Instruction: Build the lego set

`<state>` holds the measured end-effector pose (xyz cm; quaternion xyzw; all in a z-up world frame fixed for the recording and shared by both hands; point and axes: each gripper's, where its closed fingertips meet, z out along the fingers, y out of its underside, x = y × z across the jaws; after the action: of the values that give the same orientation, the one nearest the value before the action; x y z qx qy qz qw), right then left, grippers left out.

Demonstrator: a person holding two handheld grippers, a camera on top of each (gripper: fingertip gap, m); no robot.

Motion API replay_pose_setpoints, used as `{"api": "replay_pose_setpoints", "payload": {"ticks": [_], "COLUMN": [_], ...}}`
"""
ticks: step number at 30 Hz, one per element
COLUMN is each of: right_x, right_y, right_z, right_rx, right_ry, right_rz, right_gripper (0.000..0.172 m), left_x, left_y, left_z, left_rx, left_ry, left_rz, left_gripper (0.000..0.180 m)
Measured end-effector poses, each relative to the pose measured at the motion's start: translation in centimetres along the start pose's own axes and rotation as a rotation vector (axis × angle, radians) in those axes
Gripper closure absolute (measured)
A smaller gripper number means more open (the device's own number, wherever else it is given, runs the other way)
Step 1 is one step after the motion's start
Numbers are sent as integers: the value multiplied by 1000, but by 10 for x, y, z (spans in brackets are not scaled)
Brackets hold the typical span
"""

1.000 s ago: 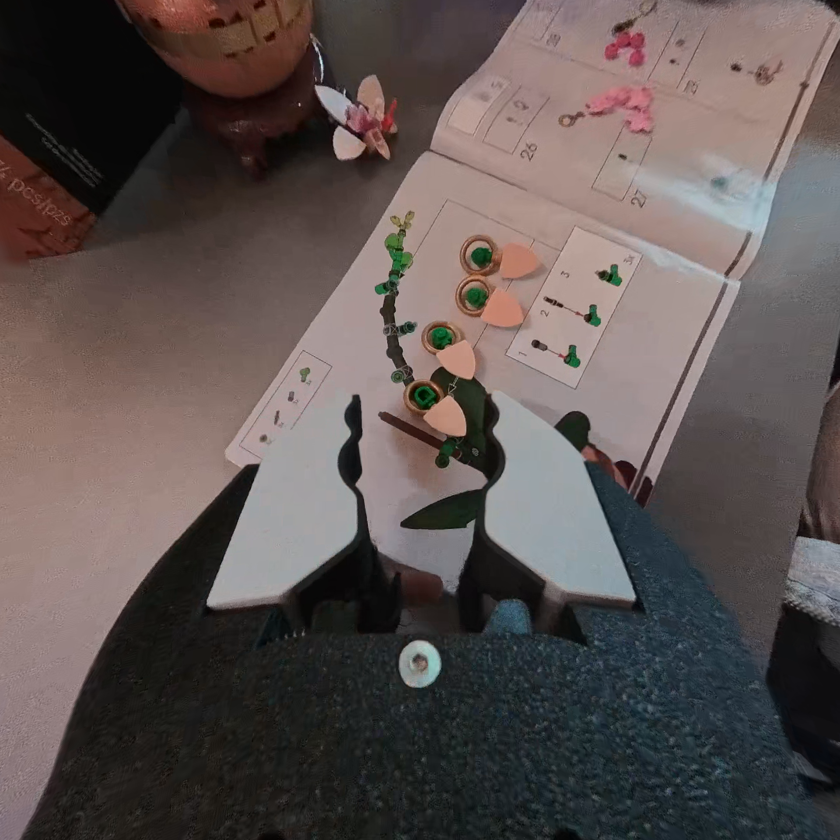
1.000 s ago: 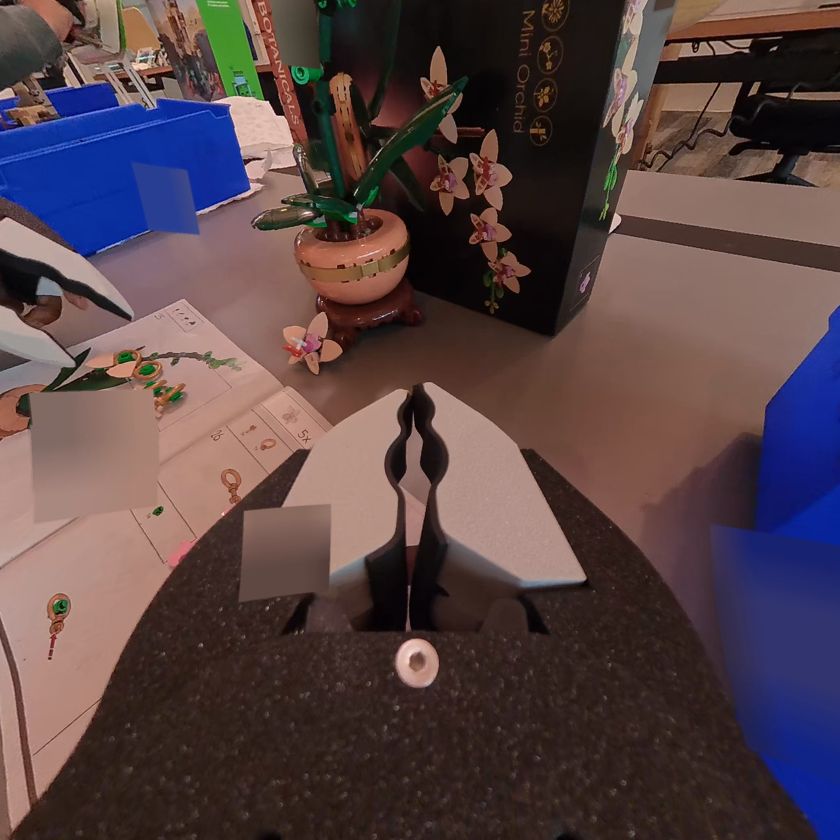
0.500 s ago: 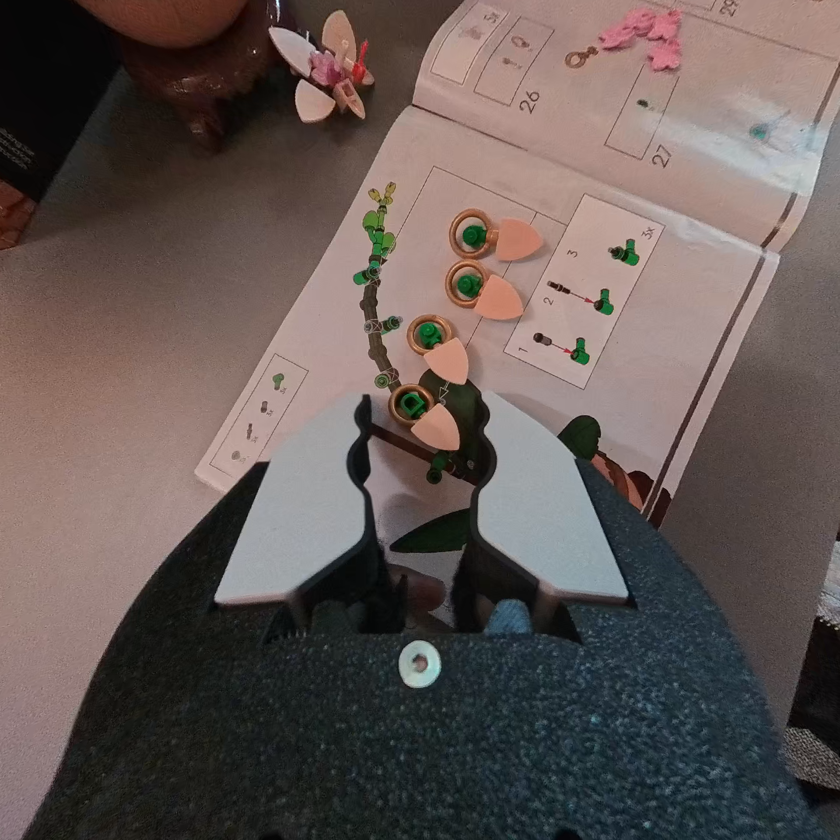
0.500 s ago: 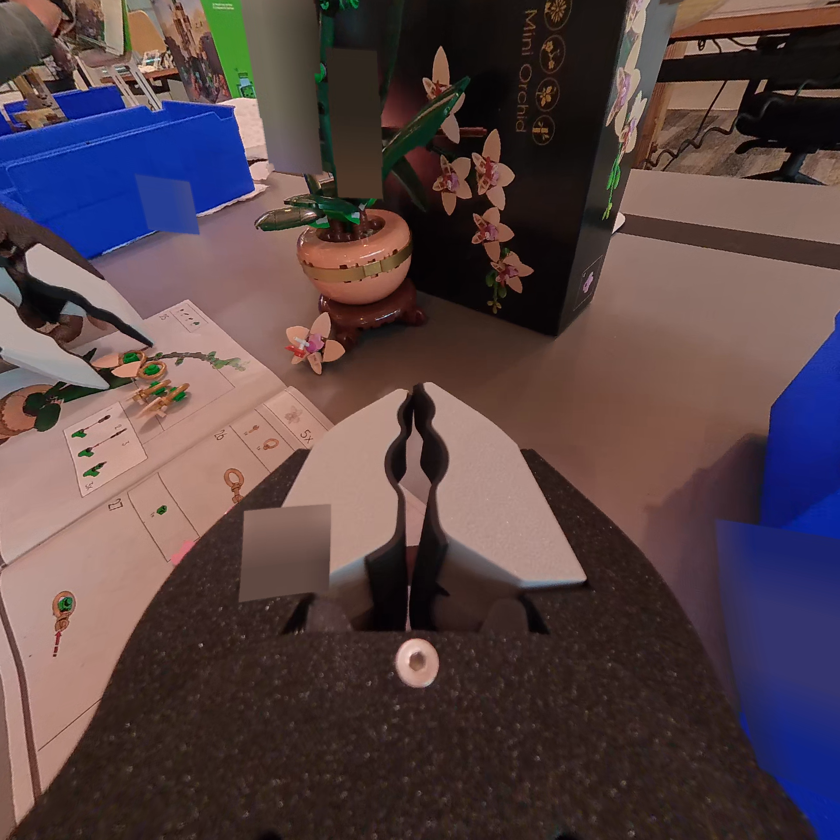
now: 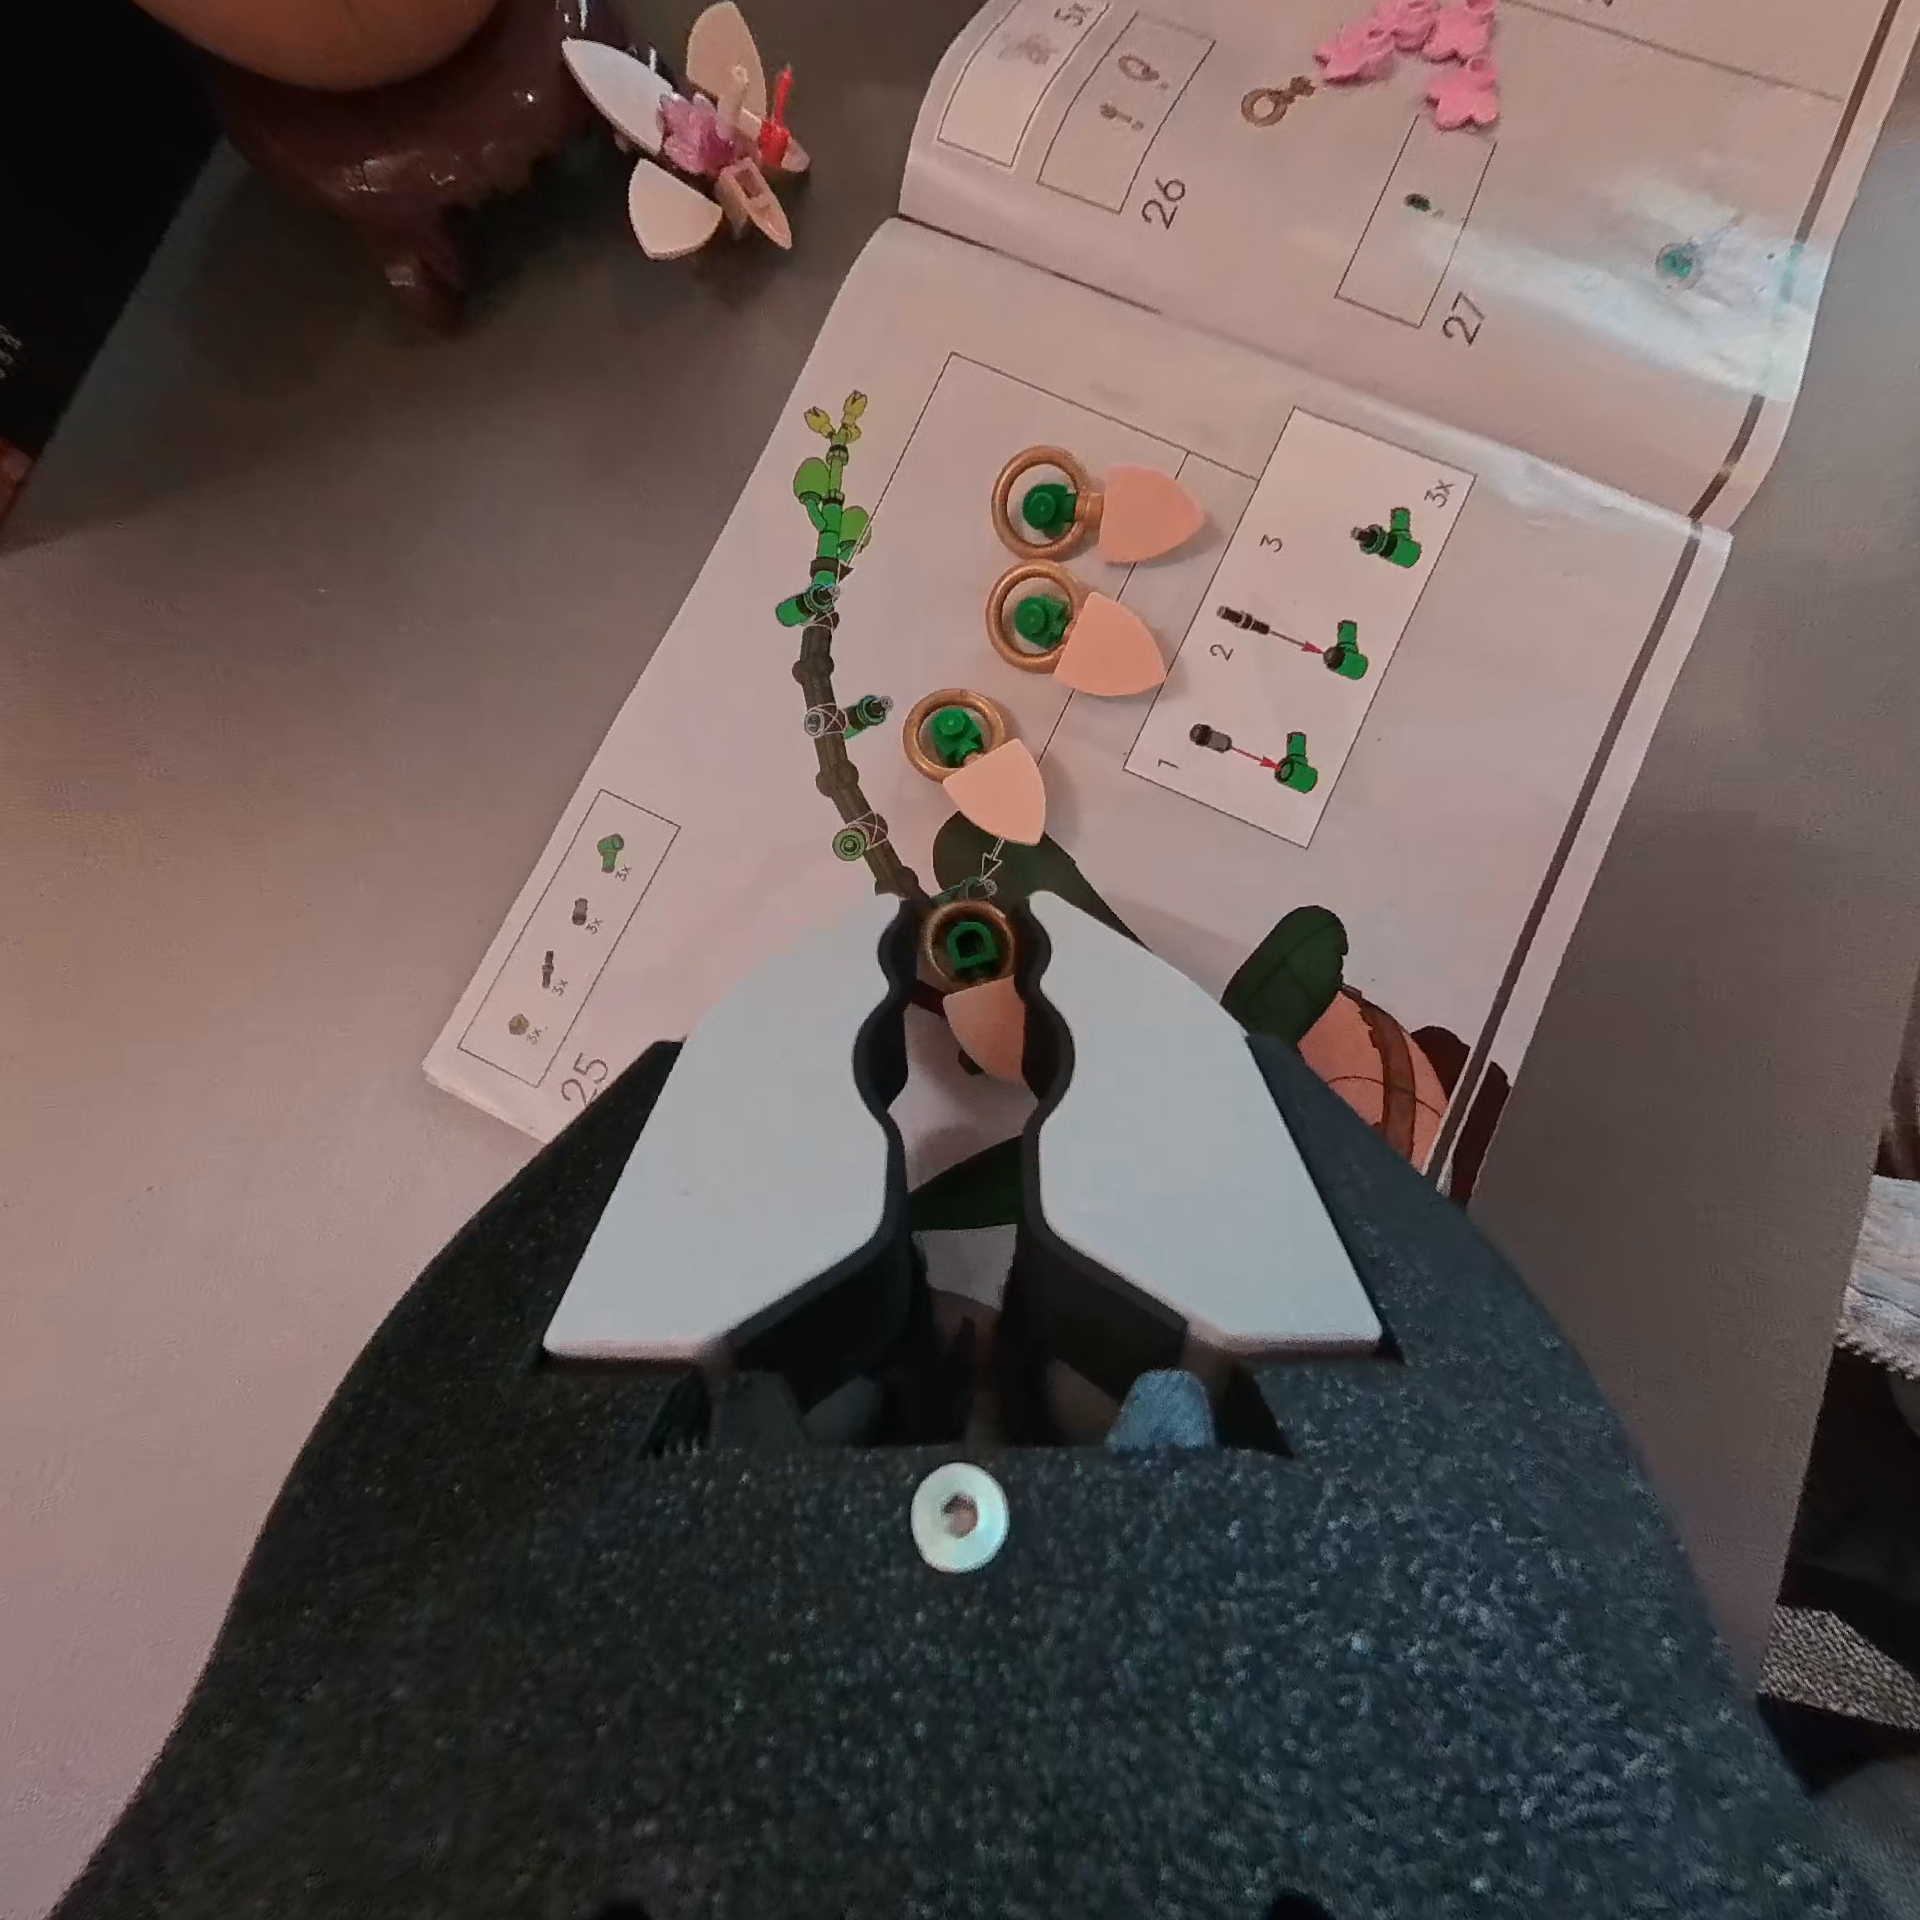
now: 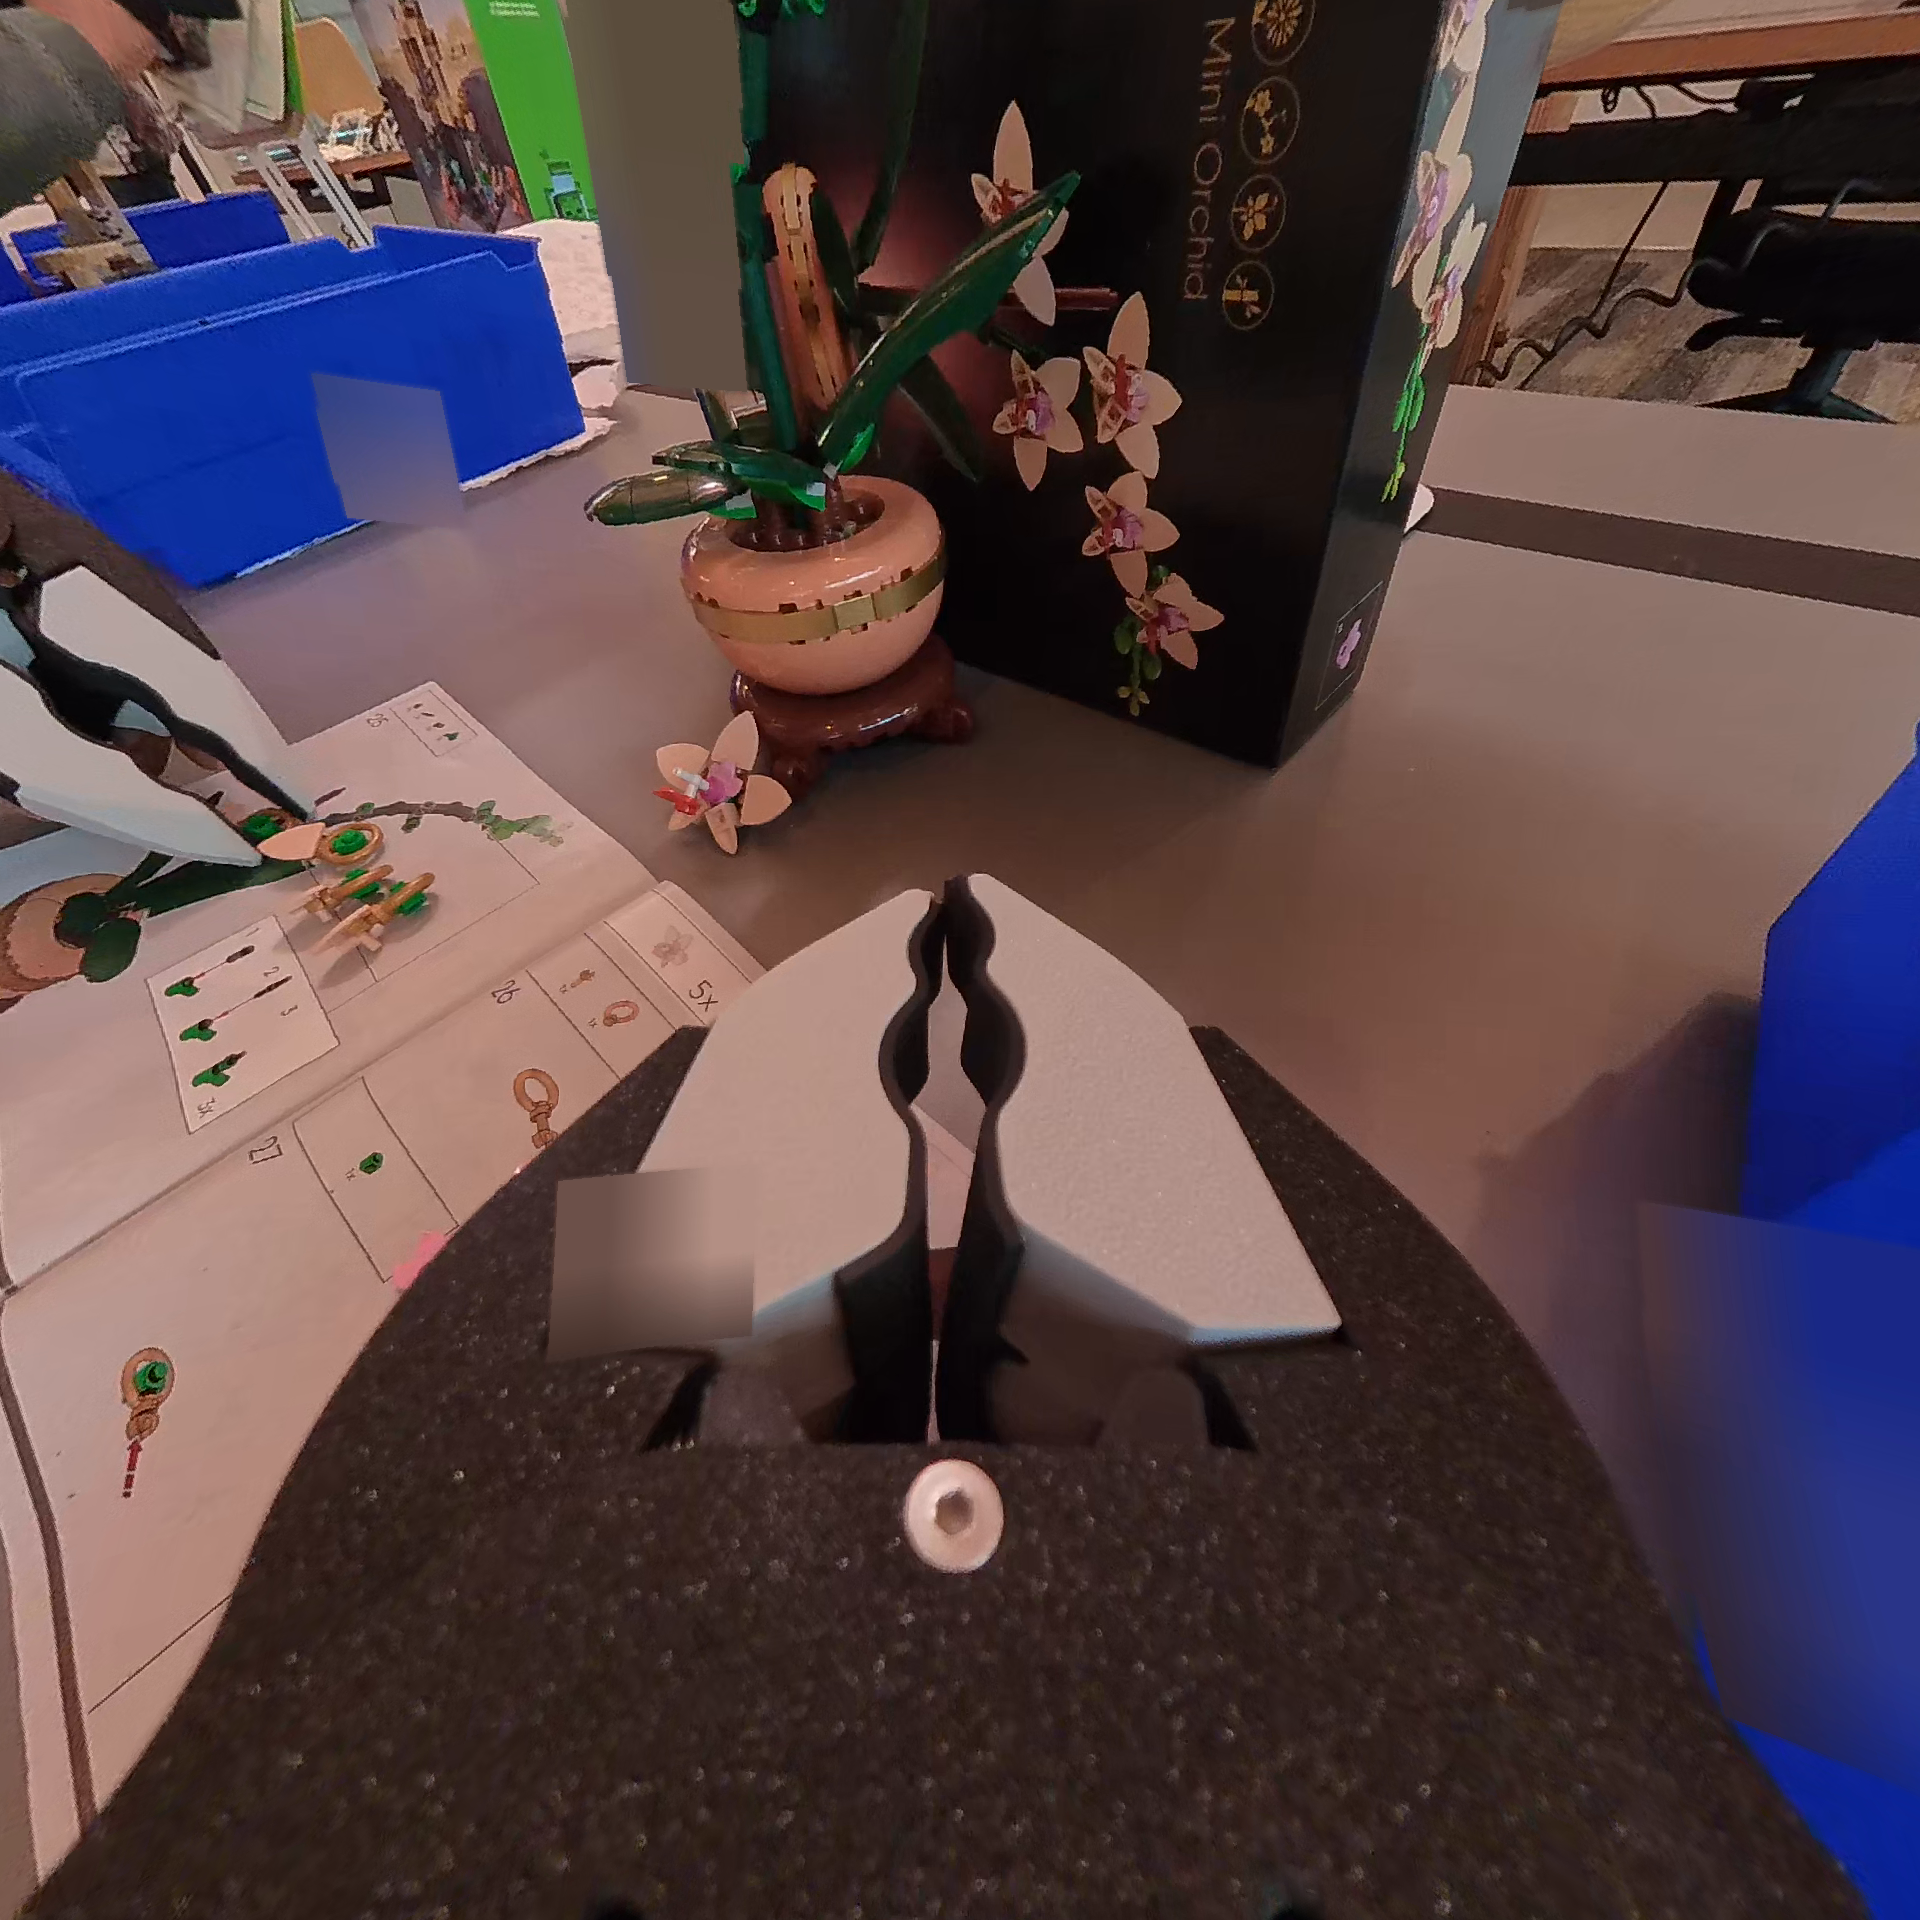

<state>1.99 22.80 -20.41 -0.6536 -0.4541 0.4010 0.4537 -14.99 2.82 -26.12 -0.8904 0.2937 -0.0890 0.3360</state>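
Left hand-held gripper (image 5: 961, 951): fingers drawn close on either side of a small piece lying on the open booklet (image 5: 1351, 831), namely a gold ring with a green stud in it and a peach petal attached (image 5: 971, 971). The ring sits between the fingertips, the petal further back in the slot. Both black inner faces appear to press on the ring's sides. In the right wrist view the same gripper comes in from the left edge with its tips down on this piece.

Three more ring-and-petal pieces (image 5: 1081, 634) lie in a row on the same page, just beyond the gripped one, apart from the fingers. Pink flower-shaped bits (image 5: 1423, 52) rest on the booklet's far page.

Right hand-held gripper (image 6: 948, 904): fingers together, tips meeting, nothing between them. It hangs over the grey table (image 6: 1351, 883), near the booklet's right edge.

Surroundings: a brick-built potted plant (image 6: 816, 582), peach pot with gold band on a brown base, stands beyond the booklet. A loose cream flower with pink centre (image 6: 717, 784) lies at its foot. A black box (image 6: 1195, 364) stands just behind the pot. Blue bins (image 6: 260, 384) sit at far left, and another blue bin (image 6: 1839, 1039) at the right edge.
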Motion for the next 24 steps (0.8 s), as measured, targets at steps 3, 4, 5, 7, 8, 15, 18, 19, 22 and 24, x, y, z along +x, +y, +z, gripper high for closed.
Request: {"api": "replay_pose_setpoints", "payload": {"ticks": [3, 4, 5, 7, 8, 15, 18, 19, 22, 24], "right_x": [0, 0, 0, 0, 1, 2, 1, 1, 1, 0], "right_y": [0, 0, 0, 0, 0, 1, 0, 0, 1, 1], "right_z": [0, 0, 0, 0, 0, 0, 0, 0, 0, 1], "right_rx": [1, 1, 1, 0, -1, -5, -1, -1, -7, -12], "right_ry": [-1, -1, -1, -1, 0, 1, 0, 0, -1, -2], "right_rz": [0, 0, 0, 3, 6, 15, 11, 10, 6, 1], "right_gripper": [172, 172, 172, 172, 172, 172, 172, 172, 172, 172], "left_x": [-1, -3, -4, -2, 1, 18, 3, 1, -1, 1], "left_y": [0, 0, -2, -14, -23, -74, -74, -75, -76, -75], "left_z": [0, -1, -2, -6, -9, 18, 27, 28, 31, 34], "left_rx": [3, 0, 3, 46, 78, 178, 172, 194, 228, 224], "left_ry": [-5, -22, -35, -50, -56, -60, -139, -127, -51, -7], "left_rz": [-2, 2, 11, 36, 51, 59, 0, -46, -157, -177], "left_gripper": [157, 153, 150, 145, 144, 152, 164, 167, 170, 172]}}
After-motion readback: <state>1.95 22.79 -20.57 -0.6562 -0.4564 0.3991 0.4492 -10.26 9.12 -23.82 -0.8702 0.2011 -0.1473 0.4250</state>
